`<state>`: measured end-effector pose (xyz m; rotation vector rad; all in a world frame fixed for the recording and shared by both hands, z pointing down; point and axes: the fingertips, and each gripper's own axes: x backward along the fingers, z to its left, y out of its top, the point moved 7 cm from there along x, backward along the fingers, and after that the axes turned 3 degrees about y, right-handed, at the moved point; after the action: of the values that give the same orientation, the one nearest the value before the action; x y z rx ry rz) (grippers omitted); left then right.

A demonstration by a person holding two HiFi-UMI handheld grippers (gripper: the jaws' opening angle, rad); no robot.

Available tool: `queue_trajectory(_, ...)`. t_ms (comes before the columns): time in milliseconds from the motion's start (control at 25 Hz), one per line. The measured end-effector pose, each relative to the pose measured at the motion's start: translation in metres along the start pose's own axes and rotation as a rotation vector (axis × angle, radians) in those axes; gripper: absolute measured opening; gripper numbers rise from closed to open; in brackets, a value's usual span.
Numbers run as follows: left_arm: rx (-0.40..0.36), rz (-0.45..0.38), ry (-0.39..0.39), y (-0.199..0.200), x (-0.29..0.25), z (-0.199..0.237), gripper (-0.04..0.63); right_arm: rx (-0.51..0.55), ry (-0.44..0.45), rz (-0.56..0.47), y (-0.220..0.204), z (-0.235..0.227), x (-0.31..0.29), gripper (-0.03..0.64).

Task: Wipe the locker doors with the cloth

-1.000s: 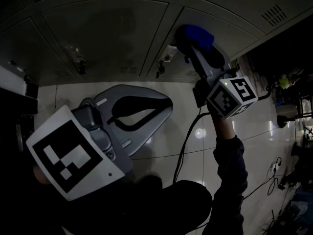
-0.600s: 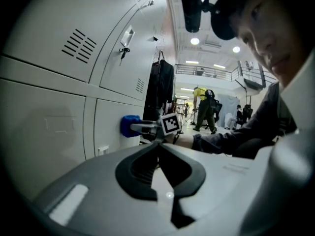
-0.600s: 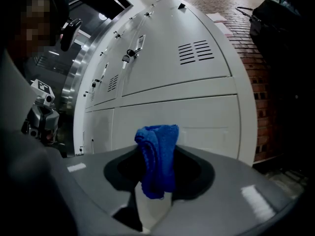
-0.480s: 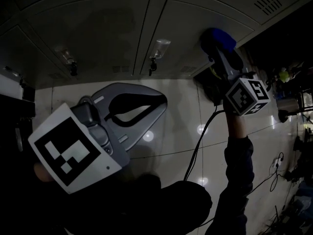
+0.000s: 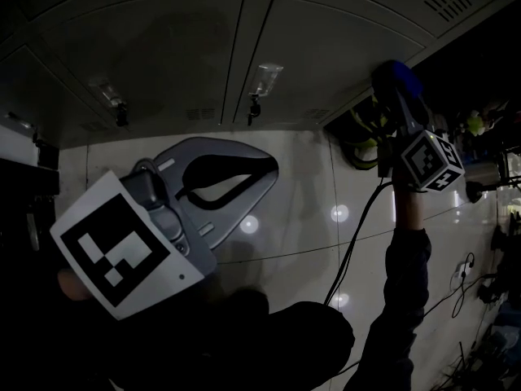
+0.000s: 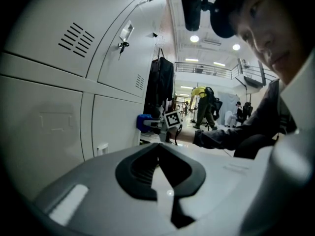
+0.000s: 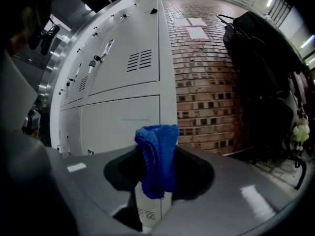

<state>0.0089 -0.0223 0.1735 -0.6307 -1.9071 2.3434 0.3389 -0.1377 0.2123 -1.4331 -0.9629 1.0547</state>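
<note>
Item one: your right claw (image 7: 156,183), jaws closed on a folded blue terry cloth (image 7: 157,154), which stands up between the tips. The cloth sits at the right-hand end of the pale grey metal locker doors (image 7: 123,114), by the edge next to a red brick wall (image 7: 206,97); you cannot tell whether it touches the door. Item two: your left claw (image 5: 271,169), jaws drawn together at the tips with nothing between them, held low over the glossy pale tiled floor (image 5: 309,226), well apart from the cloth and clear of the lockers.
</note>
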Motion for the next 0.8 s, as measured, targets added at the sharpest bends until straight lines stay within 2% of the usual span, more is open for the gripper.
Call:
queue_trajectory(160, 0.0, 0.001, -0.001, -0.001, 0.001, 0.0, -0.021, -0.006, -0.032, 0.004, -0.002, -0.007, 0.003, 0.144)
queue_trajectory(320, -0.003, -0.008, -0.002, 0.002, 0.005, -0.002, -0.021, -0.012, -0.011, -0.008, -0.004, 0.011, 0.008, 0.144)
queue_trajectory(800, -0.02, -0.027, -0.002, 0.006, 0.022, -0.006, -0.021, 0.03, 0.297, -0.011, -0.029, 0.152, -0.028, 0.144)
